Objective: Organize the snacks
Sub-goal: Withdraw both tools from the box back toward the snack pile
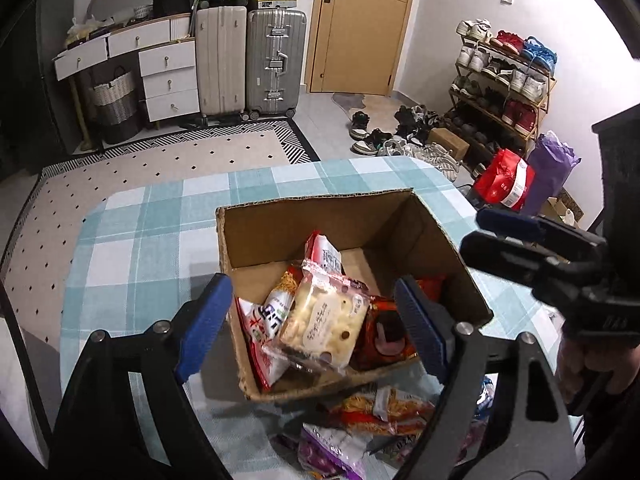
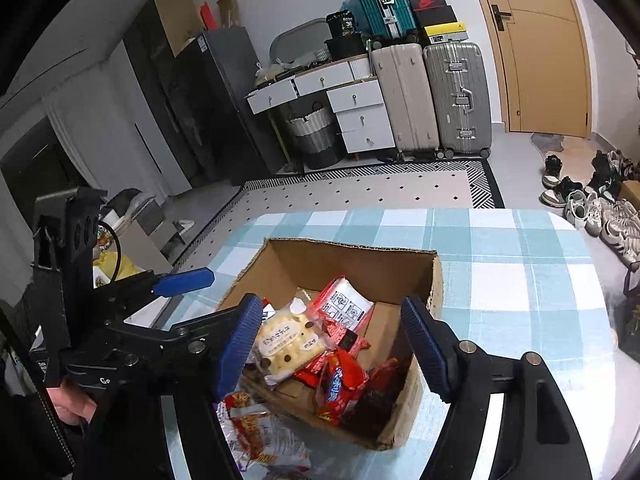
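An open cardboard box (image 1: 280,220) (image 2: 360,258) stands on the checked tablecloth and holds several snack packs. A clear pack of pale biscuits (image 1: 326,316) (image 2: 290,340) lies on top, with red packs (image 1: 386,334) (image 2: 340,384) beside it. My left gripper (image 1: 316,320) is open and empty above the box's near side. My right gripper (image 2: 332,344) is open and empty above the box; it also shows in the left wrist view (image 1: 532,248). The left gripper appears at the left of the right wrist view (image 2: 168,308). More snack packs (image 1: 384,404) (image 2: 256,432) lie on the table in front of the box.
The table (image 1: 132,240) (image 2: 520,280) has a blue and white checked cloth. Beyond it are a patterned rug (image 1: 180,152), suitcases (image 1: 248,60), a white drawer unit (image 1: 168,76), a door (image 1: 360,24), a shoe rack (image 1: 504,76) and red and purple bags (image 1: 520,176).
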Demonstrator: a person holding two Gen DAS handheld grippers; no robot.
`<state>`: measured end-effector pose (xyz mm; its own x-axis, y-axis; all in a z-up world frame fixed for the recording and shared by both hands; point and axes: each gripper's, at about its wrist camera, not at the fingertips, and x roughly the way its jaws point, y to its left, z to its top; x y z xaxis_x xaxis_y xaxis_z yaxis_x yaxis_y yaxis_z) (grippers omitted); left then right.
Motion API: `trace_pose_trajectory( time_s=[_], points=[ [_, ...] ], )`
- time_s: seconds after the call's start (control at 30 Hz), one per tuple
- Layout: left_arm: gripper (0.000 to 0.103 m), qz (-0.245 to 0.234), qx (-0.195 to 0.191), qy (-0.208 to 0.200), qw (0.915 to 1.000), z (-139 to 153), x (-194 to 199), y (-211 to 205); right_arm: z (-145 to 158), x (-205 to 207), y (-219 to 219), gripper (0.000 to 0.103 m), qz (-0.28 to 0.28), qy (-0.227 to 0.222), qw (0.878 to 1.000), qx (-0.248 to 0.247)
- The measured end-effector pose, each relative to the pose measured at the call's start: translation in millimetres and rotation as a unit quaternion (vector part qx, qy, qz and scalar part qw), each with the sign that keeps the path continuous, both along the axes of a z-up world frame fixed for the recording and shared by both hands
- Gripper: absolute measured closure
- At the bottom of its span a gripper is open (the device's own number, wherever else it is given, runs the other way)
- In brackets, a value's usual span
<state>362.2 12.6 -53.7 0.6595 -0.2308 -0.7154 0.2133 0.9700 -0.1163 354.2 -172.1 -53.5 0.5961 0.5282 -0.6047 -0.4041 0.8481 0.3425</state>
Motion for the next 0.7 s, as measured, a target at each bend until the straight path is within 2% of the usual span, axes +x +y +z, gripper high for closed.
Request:
trace_pose_trajectory(
  time_s=[0.13,0.27,0.33,0.53,0.7],
  points=[
    [0.021,0.004,0.004,-0.005,1.0,8,-19,2,13,-16,-4,0.023,-0.009,-0.014,1.0,-0.003],
    [0.021,0.008,0.01,-0.013,0.9998,20,-43,1,26,-36,-9,0.022,-0.011,-0.027,1.0,-0.003],
    [0.02,0.01,0.01,-0.016,0.9998,25,-54,0,32,-46,-10,0.018,-0.011,-0.033,0.999,-0.004],
    [0.015,0.021,0.016,-0.027,0.9993,32,-91,-2,48,-85,-15,0.012,-0.011,-0.055,0.998,-0.007],
    [0.012,0.028,0.026,-0.037,0.9986,35,-120,-7,51,-112,-19,0.01,-0.001,-0.059,0.998,-0.013]
  ],
)
